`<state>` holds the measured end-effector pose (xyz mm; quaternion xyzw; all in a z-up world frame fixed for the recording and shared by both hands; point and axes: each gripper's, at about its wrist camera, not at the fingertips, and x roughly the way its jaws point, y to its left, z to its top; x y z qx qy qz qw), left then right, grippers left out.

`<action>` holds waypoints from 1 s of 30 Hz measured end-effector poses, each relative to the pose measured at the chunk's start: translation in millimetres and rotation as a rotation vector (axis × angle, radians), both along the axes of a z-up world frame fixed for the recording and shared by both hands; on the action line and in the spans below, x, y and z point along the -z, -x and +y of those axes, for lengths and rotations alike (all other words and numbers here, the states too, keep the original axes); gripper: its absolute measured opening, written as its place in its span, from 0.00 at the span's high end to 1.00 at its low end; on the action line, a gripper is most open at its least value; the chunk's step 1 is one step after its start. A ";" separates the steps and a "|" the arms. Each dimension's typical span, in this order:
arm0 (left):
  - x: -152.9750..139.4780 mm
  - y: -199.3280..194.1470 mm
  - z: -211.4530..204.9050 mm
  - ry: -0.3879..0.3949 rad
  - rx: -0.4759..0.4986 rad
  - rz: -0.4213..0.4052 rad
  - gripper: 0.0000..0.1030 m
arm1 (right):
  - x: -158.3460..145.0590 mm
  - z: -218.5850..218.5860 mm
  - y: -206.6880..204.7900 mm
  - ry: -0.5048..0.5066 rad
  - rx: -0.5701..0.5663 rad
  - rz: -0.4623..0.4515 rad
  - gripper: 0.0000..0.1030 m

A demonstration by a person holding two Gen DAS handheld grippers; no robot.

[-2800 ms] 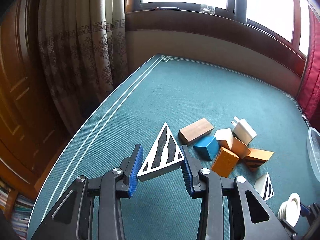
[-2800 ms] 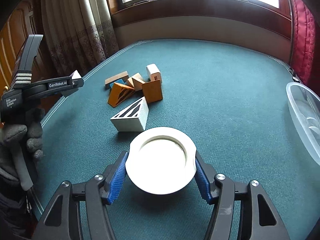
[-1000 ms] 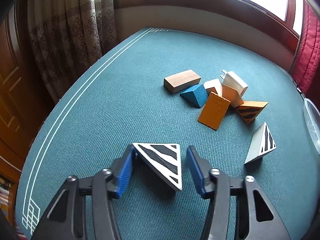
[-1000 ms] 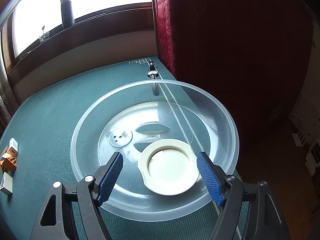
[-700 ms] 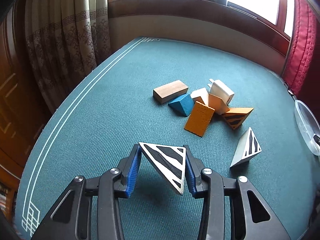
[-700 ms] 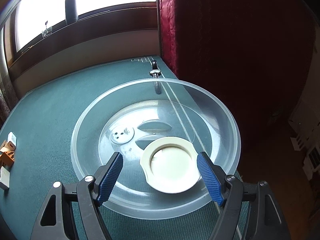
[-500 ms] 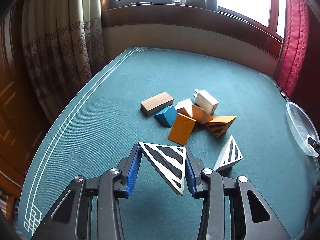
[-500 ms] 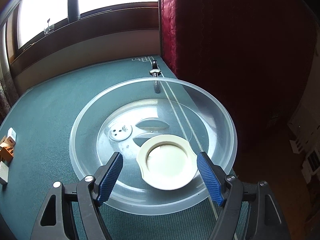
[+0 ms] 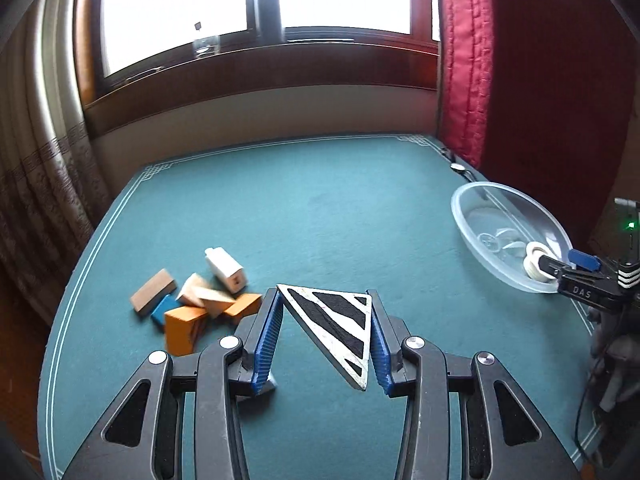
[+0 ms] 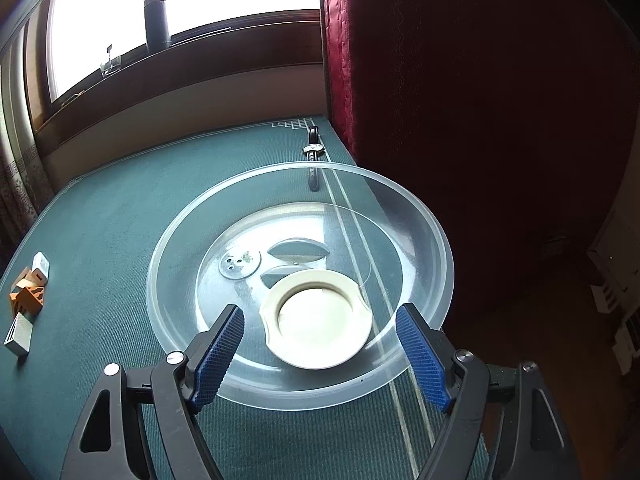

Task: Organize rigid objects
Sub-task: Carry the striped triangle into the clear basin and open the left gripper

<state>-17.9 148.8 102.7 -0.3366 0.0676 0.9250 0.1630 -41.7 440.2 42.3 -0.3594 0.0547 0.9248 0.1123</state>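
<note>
My right tongs [image 10: 320,354] have just spread off the white ring [image 10: 316,318], now lying in the clear bowl [image 10: 434,236], my left tongs [image 9: 324,340] pinch the striped wedge [image 9: 334,326] aloft, and the block pile [image 9: 192,306] on the green table [image 9: 340,208] remains.

The clear plastic bowl [image 10: 424,216] sits at the green felt desk's [image 9: 340,208] right edge, holding the cream plastic ring [image 10: 320,324]; the wooden blocks pile [image 9: 192,304] lies left.

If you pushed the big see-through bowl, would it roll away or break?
Probably neither. The clear bowl sits on a wide flat bottom, so it would likely slide over the green cloth. It looks like thin plastic, so probably light and not brittle.
</note>
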 end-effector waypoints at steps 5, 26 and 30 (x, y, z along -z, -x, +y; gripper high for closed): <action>4.2 7.9 51.1 0.029 0.085 0.001 0.59 | 5.0 -10.7 11.0 -0.091 -0.062 -0.082 0.15; 24.3 13.4 180.6 -0.002 0.352 -0.097 0.59 | 5.7 -4.2 -34.5 -0.051 -0.122 -0.236 0.13; 32.1 16.7 199.3 -0.032 0.407 -0.152 0.59 | -7.5 -2.9 -56.6 -0.064 -0.075 -0.126 0.11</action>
